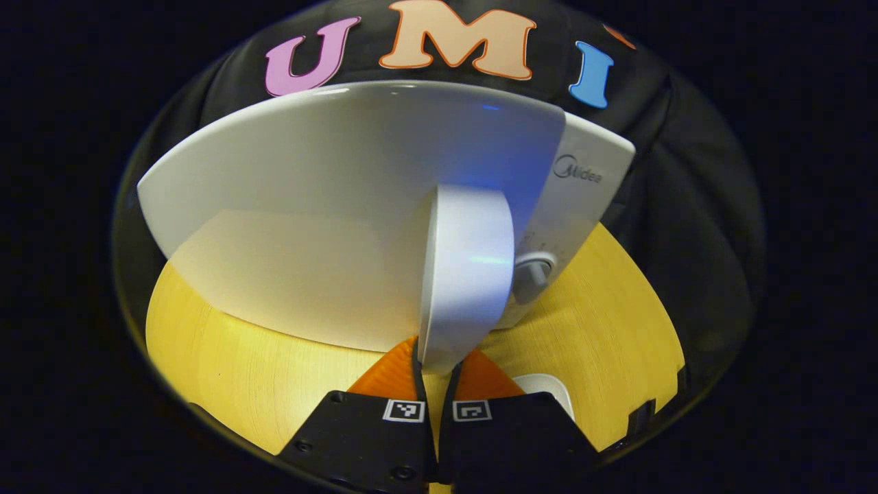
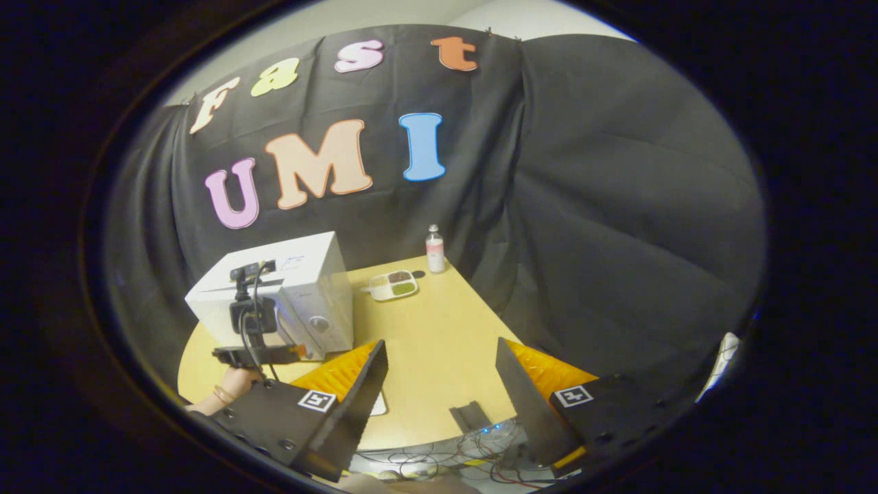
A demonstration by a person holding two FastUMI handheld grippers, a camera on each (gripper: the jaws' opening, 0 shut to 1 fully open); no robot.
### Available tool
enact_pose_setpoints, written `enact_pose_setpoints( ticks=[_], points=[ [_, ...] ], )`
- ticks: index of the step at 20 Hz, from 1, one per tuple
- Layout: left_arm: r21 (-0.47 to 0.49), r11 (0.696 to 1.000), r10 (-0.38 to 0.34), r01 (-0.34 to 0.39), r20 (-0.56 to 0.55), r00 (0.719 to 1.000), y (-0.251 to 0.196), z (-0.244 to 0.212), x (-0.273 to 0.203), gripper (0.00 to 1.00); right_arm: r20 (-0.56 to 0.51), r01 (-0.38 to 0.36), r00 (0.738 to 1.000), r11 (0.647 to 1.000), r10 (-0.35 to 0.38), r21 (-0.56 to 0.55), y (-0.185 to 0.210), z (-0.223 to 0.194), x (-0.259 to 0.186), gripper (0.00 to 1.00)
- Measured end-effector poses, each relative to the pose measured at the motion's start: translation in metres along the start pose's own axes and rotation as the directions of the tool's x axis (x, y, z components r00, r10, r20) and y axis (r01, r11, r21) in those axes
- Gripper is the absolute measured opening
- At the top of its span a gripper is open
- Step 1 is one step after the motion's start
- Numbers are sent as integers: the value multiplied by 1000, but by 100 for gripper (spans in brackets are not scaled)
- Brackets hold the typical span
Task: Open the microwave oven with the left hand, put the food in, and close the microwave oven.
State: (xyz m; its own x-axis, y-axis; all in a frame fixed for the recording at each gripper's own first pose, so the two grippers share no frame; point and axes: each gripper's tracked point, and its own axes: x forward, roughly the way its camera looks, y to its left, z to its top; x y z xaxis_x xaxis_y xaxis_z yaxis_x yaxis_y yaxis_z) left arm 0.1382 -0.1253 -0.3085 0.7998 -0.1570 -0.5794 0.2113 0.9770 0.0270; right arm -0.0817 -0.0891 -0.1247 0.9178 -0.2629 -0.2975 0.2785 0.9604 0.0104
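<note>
Ahead of the right gripper [image 2: 439,370], bare table [image 2: 446,343] is lying open up to the food tray [image 2: 393,285] and bottle [image 2: 435,250], while the microwave [image 2: 302,288] is blocking its left.

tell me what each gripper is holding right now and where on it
The left gripper is closed on the microwave door handle, at its lower end. The right gripper is open over the table, holding nothing.

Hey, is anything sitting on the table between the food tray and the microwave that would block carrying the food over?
Nothing visible does. In the right gripper view the food tray sits on the table just right of the microwave oven, with bare tabletop between them. A bottle stands behind the tray, off that line. The oven door looks shut, though.
</note>
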Motion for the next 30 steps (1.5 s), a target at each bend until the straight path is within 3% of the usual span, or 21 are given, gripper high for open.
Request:
enact_pose_setpoints(
  ticks=[3, 7, 8, 11, 15, 17, 19, 22, 24, 30],
  points=[
    [9, 1000, -12, 12, 11, 1000, 7, -26, -34, 1, -22, -69, 997, 998, 69, -12, 18, -3, 13, 92],
    [17, 1000, 25, -24, -13, 1000, 17, -43, -53, 3, -33, -146, 989, 986, 144, -78, 35, -2, 23, 92],
    [17, 999, 31, -30, -15, 999, 18, -47, -58, 4, -33, -165, 986, 983, 162, -80, 39, -2, 23, 99],
    [30, 998, 57, -56, -38, 998, 25, -57, -71, 10, -44, -202, 979, 976, 198, -85, 45, -8, 26, 99],
    [-60, 995, 81, -83, -34, 996, 36, -62, -88, 19, -64, -237, 971, 967, 232, -88, 47, -16, 26, 99],
    [-125, 989, 81, -82, -11, 997, 41, -58, -98, 26, -66, -249, 968, 964, 244, -91, 46, -17, 28, 99],
    [-130, 986, 110, -108, 11, 994, 54, -54, -111, 43, -69, -266, 963, 960, 261, -88, 47, -17, 33, 99],
    [-126, 981, 153, -147, 46, 987, 70, -47, -130, 87, -70, -294, 955, 952, 289, -88, 49, -15, 39, 99],
    [-146, 975, 174, -167, 38, 984, 78, -50, -141, 100, -69, -313, 949, 945, 307, -91, 52, -13, 43, 99],
    [-196, 948, 262, -250, 39, 964, 102, -57, -178, 100, -81, -363, 931, 925, 356, -108, 53, -10, 50, 99]
  ],
)
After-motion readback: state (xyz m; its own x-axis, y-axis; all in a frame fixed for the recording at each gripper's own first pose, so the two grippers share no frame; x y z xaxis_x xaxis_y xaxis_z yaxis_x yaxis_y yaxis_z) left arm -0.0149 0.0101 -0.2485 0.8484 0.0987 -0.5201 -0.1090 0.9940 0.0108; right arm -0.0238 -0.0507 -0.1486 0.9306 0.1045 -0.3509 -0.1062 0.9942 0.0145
